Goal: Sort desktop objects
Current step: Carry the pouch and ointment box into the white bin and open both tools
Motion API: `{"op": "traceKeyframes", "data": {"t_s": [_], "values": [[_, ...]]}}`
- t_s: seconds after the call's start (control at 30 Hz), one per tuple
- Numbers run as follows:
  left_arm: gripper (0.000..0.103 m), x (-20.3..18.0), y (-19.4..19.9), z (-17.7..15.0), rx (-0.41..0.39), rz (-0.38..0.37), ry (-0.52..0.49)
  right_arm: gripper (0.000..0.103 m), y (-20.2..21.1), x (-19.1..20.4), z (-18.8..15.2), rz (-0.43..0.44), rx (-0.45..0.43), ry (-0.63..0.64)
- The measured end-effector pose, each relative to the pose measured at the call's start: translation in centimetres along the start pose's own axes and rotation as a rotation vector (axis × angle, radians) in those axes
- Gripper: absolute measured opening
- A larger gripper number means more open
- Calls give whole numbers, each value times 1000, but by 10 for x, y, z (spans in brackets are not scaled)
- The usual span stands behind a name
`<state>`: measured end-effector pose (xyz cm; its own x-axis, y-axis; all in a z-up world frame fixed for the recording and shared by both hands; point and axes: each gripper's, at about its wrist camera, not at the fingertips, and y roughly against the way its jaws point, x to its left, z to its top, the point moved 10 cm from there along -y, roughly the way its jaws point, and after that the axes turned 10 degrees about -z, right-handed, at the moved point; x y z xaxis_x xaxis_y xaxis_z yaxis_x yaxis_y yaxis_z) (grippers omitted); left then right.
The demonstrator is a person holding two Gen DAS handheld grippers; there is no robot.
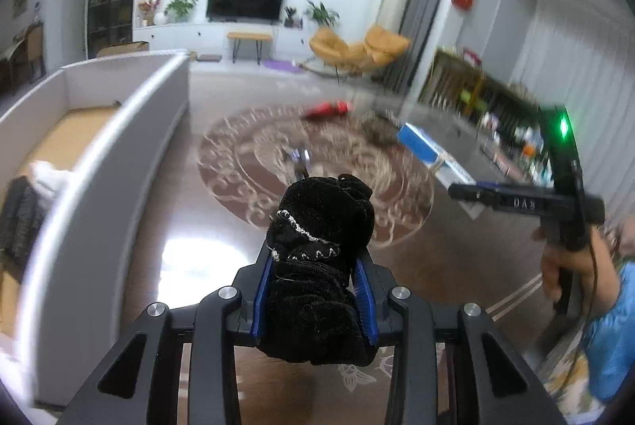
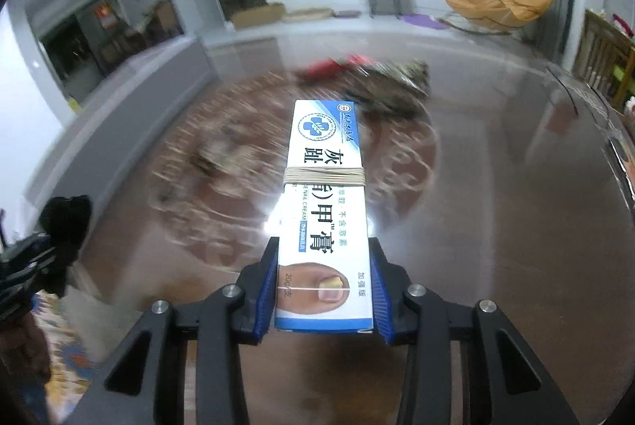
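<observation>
Above the glossy table (image 2: 496,226), my right gripper (image 2: 324,290) clamps a blue-white cream box (image 2: 325,210), long axis pointing straight ahead; my left gripper (image 1: 315,290) squeezes a bunched black sock (image 1: 317,266).

- The worktop (image 2: 496,226) is a glossy, dark reddish-brown surface that mirrors the room light in a bright glare patch near its middle.
- A round medallion (image 1: 254,155) of pale, curling scrollwork is set into its top, brown within the loops.
- A red object (image 1: 327,108) lies on the far part of the worktop, blurred; what it is cannot be told.
- Just beside it to the right rests a dark, brownish mottled heap (image 2: 393,87), also blurred.
- A small purple and silver item (image 1: 298,155) sits near the medallion's centre.
- Along the left stands an open grey box (image 1: 119,131).
- A thin dark cord (image 2: 567,87) lies at the far right.
</observation>
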<state>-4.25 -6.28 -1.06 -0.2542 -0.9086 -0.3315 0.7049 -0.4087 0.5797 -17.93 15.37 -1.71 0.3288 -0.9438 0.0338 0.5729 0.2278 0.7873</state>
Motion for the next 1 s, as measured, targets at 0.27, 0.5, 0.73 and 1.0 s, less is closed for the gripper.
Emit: {"op": "traceKeyframes", "data": {"t_s": [0.27,0.5,0.73,1.0], "values": [[36,105,121,43,-152,146,102,42,55,163,69,250,-88,104],[36,242,157,36,-82,382,213,42,59,360,94,454,-70,271],[81,306,153,4,39,512,336,94,11,452,64,429,26,390],[87,269,184,-7,-111,509,306,103,38,348,60,326,-199,323]]}}
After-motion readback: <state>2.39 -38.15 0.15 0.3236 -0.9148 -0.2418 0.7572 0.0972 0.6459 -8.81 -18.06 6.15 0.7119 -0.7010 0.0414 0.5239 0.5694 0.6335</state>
